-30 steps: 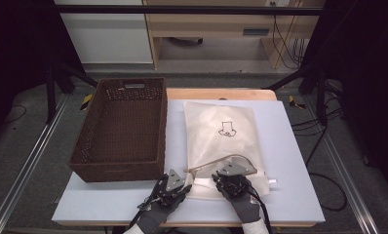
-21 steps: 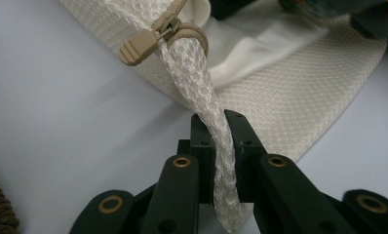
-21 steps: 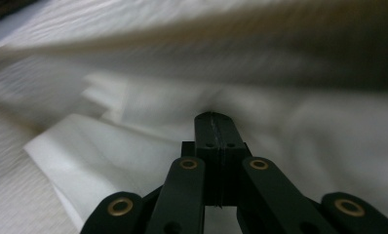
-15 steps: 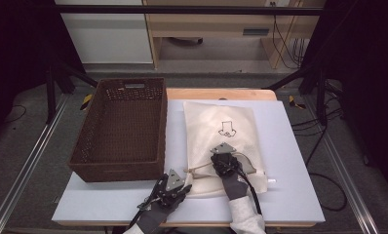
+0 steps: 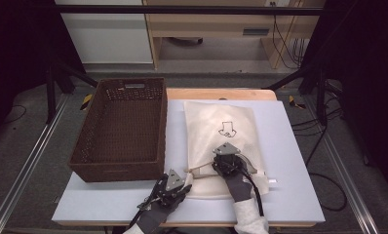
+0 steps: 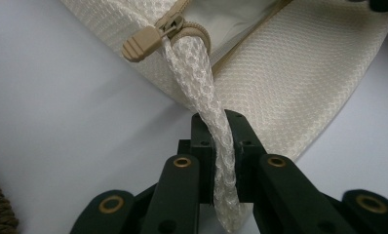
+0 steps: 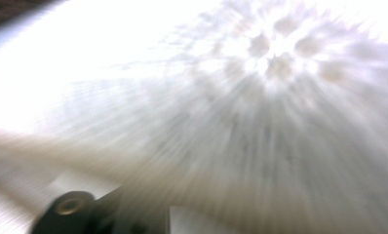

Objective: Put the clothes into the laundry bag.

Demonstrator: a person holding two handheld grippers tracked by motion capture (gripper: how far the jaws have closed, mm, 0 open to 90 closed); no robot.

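Observation:
A cream mesh zip bag (image 5: pixel 221 122) lies flat on the white table (image 5: pixel 289 161), its zipped edge toward me. My left gripper (image 6: pixel 216 131) is shut on the bag's mesh loop (image 6: pixel 197 73), which runs from the corner beside the tan zipper pull (image 6: pixel 141 43). In the high view the left gripper (image 5: pixel 182 176) sits at the bag's near left corner. My right gripper (image 5: pixel 226 155) is over the bag's near half, pointing away from me. Its jaws have just been opening. The right gripper view is a close blur of mesh fabric (image 7: pixel 260 122), so I cannot see what lies between them.
A brown wicker basket (image 5: pixel 119 126) stands on the table left of the bag, close to my left gripper. A tan zip edge (image 5: pixel 199 168) stretches between the two grippers. A wooden strip (image 5: pixel 221 93) borders the table's far side.
My right gripper has moved away from me, from the bag's near edge onto its near half. The left gripper has stayed put on the loop.

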